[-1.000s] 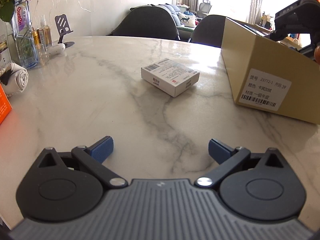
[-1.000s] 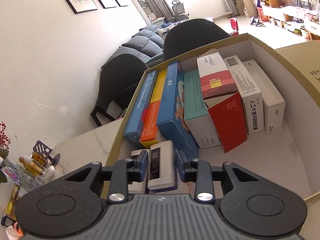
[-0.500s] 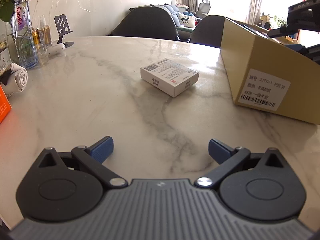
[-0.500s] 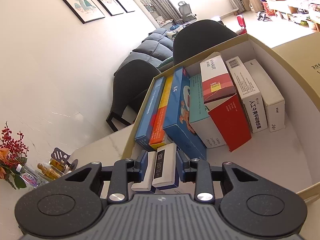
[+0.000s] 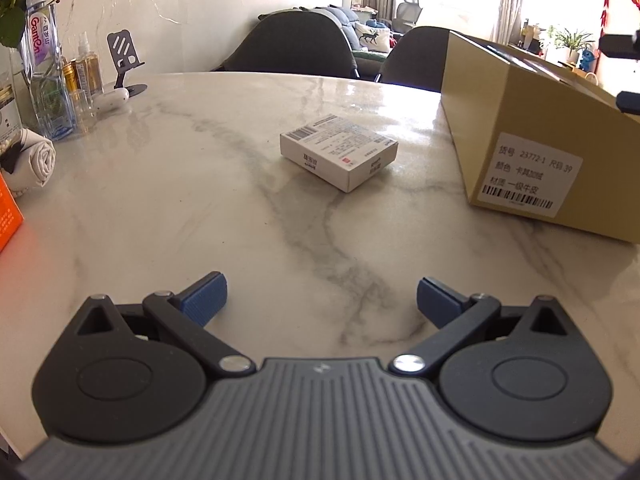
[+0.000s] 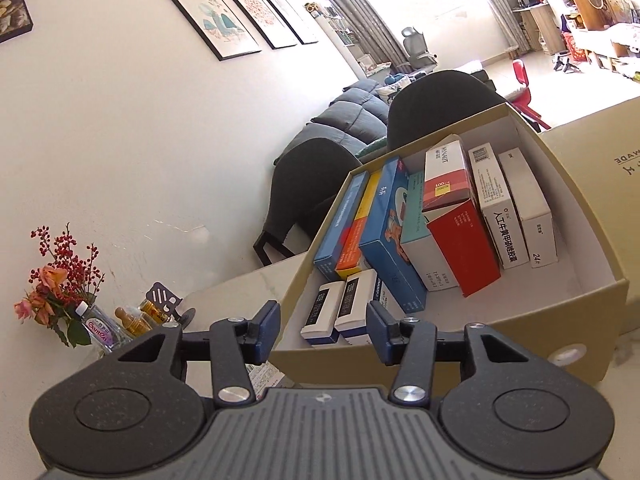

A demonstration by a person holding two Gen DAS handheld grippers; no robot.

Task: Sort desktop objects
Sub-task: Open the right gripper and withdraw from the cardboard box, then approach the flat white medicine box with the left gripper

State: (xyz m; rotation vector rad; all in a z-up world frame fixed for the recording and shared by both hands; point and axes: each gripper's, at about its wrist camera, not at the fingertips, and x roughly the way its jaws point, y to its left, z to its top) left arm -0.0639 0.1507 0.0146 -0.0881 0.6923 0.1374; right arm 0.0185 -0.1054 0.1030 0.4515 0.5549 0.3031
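A flat white medicine box [image 5: 339, 157] lies on the marble table [image 5: 168, 200], ahead of my left gripper [image 5: 318, 296], which is open, empty and low over the table. A tan cardboard box [image 5: 532, 144] stands to the right. In the right wrist view the same cardboard box [image 6: 460, 344] holds several upright medicine boxes [image 6: 436, 224]. Two small white and blue boxes [image 6: 338, 312] stand at its near left corner. My right gripper [image 6: 322, 330] is open and empty, above the box's near wall, apart from them.
A water bottle [image 5: 44, 68], small bottles [image 5: 86, 70], a phone stand [image 5: 124, 62], a rolled cloth [image 5: 34, 162] and an orange box [image 5: 8, 216] line the table's left side. Dark chairs [image 5: 292, 50] stand behind the table. Flowers [image 6: 56, 280] stand by the wall.
My right gripper has opened, let go of the small white and blue box inside the cardboard box, and drawn back up. The left gripper has not moved.
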